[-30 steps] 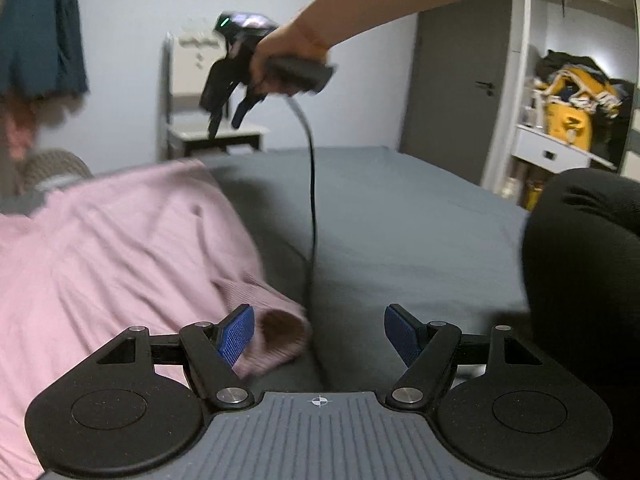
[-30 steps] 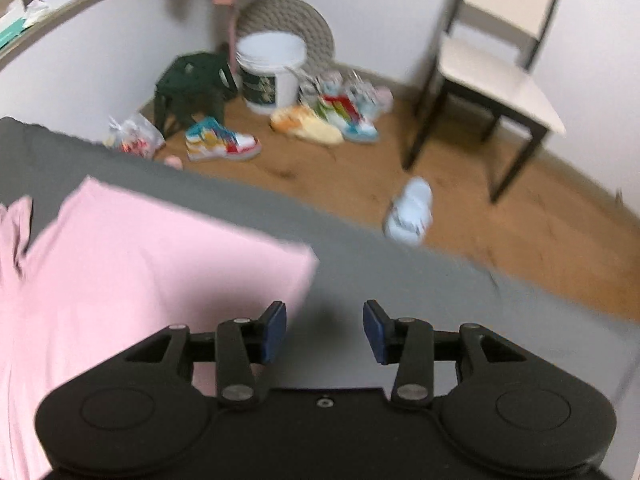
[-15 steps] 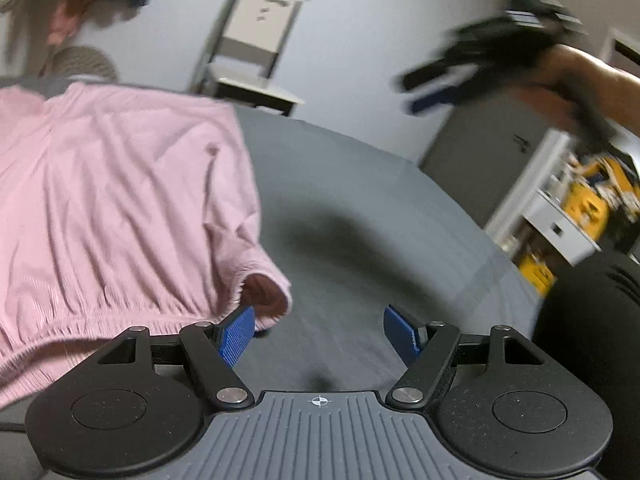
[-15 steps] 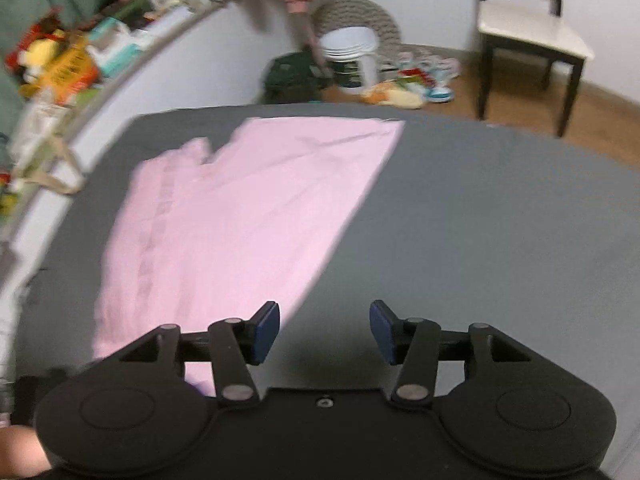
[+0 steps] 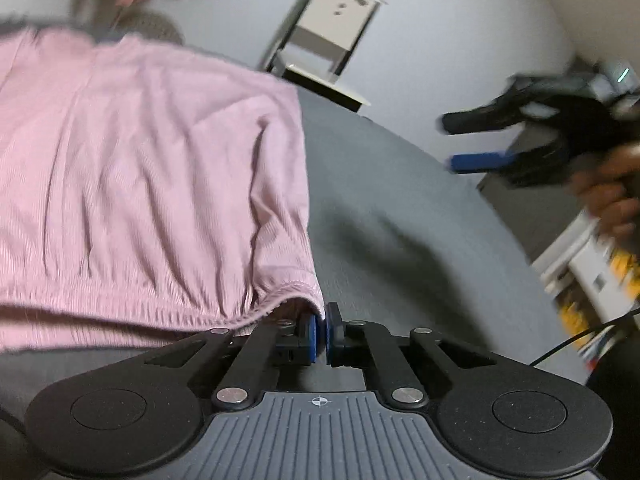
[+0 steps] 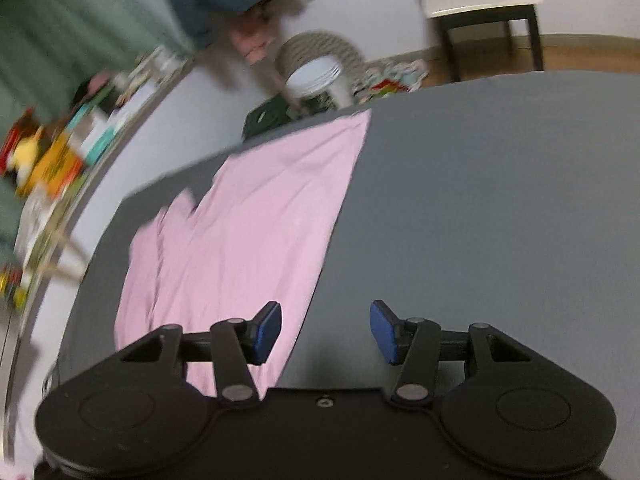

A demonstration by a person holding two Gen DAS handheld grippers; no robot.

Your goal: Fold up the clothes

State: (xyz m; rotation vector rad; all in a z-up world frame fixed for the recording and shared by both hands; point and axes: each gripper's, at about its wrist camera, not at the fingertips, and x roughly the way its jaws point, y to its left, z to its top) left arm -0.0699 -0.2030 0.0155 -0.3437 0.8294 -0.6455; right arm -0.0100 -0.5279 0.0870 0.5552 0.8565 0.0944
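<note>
Grey bed (image 6: 500,200) in a cluttered bedroom, pink garment (image 5: 140,180) spread flat on it.
Left claw (image 5: 319,334) is pinched on the garment's hem corner; right claw (image 6: 325,330) hangs apart above. Lift the corner evenly, carrying it across without dragging the cloth.

Spread on the bed (image 6: 500,208): the garment (image 6: 248,240), toward its left side, right half bare. At the near hem corner, the left gripper (image 5: 321,334), fingers (image 5: 308,338) pressed together on the hem. Above the bed's right part, apart from the cloth, the right gripper (image 6: 325,330). Behind the bed, on the floor: a chair (image 6: 480,4), a bucket (image 6: 320,80).
</note>
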